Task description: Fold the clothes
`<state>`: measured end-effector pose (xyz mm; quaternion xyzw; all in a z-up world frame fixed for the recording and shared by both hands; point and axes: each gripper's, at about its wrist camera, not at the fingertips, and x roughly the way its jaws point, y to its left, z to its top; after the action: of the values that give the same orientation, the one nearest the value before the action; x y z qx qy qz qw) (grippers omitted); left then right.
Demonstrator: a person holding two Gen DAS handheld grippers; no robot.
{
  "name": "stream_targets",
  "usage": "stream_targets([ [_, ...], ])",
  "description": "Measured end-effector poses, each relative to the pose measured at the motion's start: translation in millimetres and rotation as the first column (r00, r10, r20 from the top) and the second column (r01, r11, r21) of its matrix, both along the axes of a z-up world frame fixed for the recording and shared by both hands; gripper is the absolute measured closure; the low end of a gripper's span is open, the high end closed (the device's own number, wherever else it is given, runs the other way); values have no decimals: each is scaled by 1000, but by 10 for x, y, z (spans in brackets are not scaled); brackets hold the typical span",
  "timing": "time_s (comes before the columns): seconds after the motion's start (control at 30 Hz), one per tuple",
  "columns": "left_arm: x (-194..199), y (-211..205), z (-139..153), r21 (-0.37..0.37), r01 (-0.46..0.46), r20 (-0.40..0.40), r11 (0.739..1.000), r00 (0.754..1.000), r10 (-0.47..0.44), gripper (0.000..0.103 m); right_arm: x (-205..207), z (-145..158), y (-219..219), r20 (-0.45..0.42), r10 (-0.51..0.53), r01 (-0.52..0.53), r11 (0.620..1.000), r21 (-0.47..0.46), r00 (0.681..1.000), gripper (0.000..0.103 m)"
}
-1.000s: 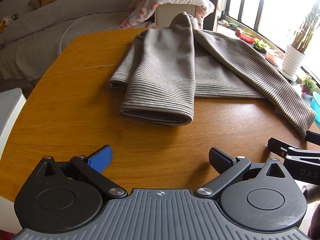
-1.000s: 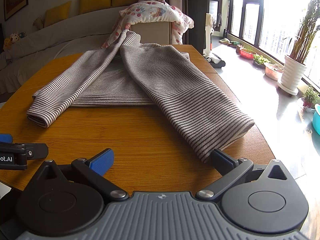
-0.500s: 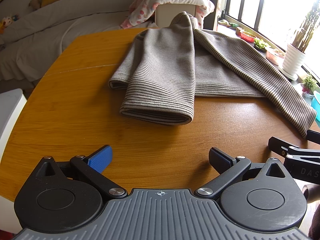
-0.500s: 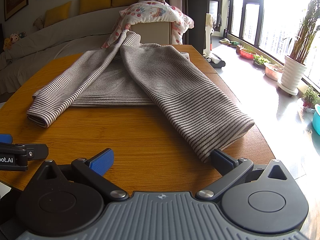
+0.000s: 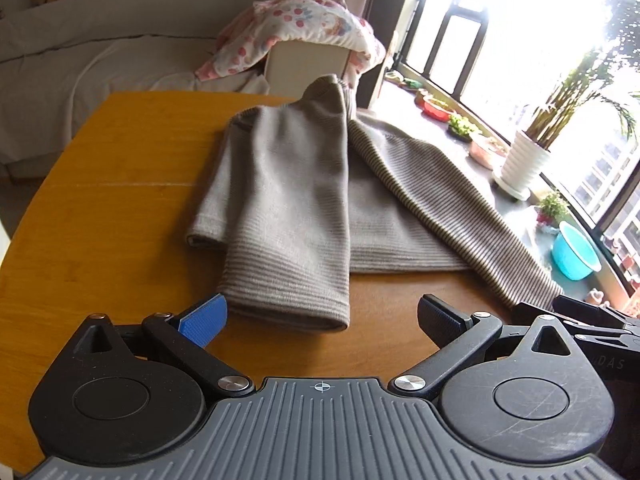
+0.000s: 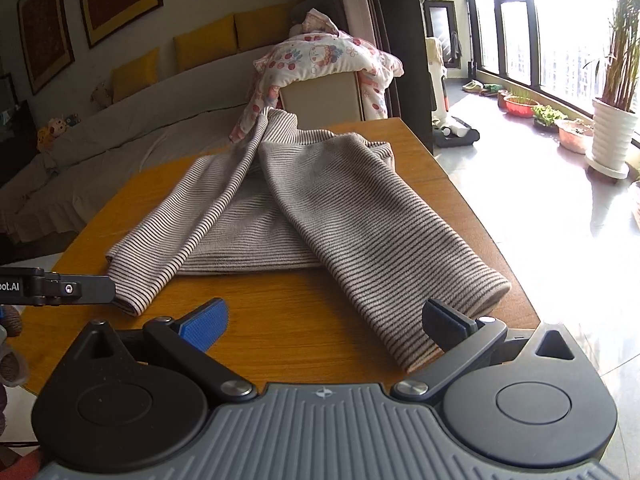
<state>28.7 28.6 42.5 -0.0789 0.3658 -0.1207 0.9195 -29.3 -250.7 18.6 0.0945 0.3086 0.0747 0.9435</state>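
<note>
A grey striped sweater (image 5: pixel 304 200) lies on the wooden table (image 5: pixel 100 216), both sleeves laid forward over the body. My left gripper (image 5: pixel 320 316) is open and empty, its fingertips just short of the left sleeve's cuff (image 5: pixel 284 312). My right gripper (image 6: pixel 326 320) is open and empty, its right finger (image 6: pixel 444 320) beside the right sleeve's cuff (image 6: pixel 452 312). The sweater also shows in the right wrist view (image 6: pixel 304 208). The left gripper's finger shows at the left edge of that view (image 6: pixel 60 289).
A chair draped with a flowered blanket (image 6: pixel 328 56) stands past the table's far edge. A white sofa (image 5: pixel 100 52) is at the back left. A potted plant (image 6: pixel 612 136) and a blue basin (image 5: pixel 574 254) sit on the floor by the windows at right.
Both grippers have moved forward toward the sweater, so the sleeve cuffs now lie close to the fingertips. Both stay open.
</note>
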Motion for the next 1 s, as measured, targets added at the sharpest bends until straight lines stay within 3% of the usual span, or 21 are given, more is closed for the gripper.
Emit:
stream_targets([
  [0.17, 550, 64, 84, -42, 76, 79, 996, 994, -72, 0, 468, 91, -112, -10, 4, -3, 991, 131, 1000, 0],
  [0.4, 1414, 160, -123, -185, 130, 5, 974, 991, -131, 0, 1367, 94, 184, 13, 74, -75, 990, 116, 997, 0],
  [0.53, 1705, 336, -380, -234, 25, -124, 972, 991, -56, 0, 1813, -143, 233, -76, 109, -89, 970, 226, 991, 0],
  [0.6, 1686, 483, -452, -309, -5, -124, 951, 992, -36, 0, 1946, -292, 208, -121, 118, -78, 952, 296, 986, 0],
  [0.73, 1592, 600, -465, -365, 18, -117, 931, 991, -66, 0, 1830, -383, 192, -65, 136, -110, 945, 309, 989, 0],
  [1.0, 959, 548, -418, -310, 119, -116, 943, 980, -162, 0, 1195, -388, 117, -64, 206, -178, 937, 302, 976, 0],
])
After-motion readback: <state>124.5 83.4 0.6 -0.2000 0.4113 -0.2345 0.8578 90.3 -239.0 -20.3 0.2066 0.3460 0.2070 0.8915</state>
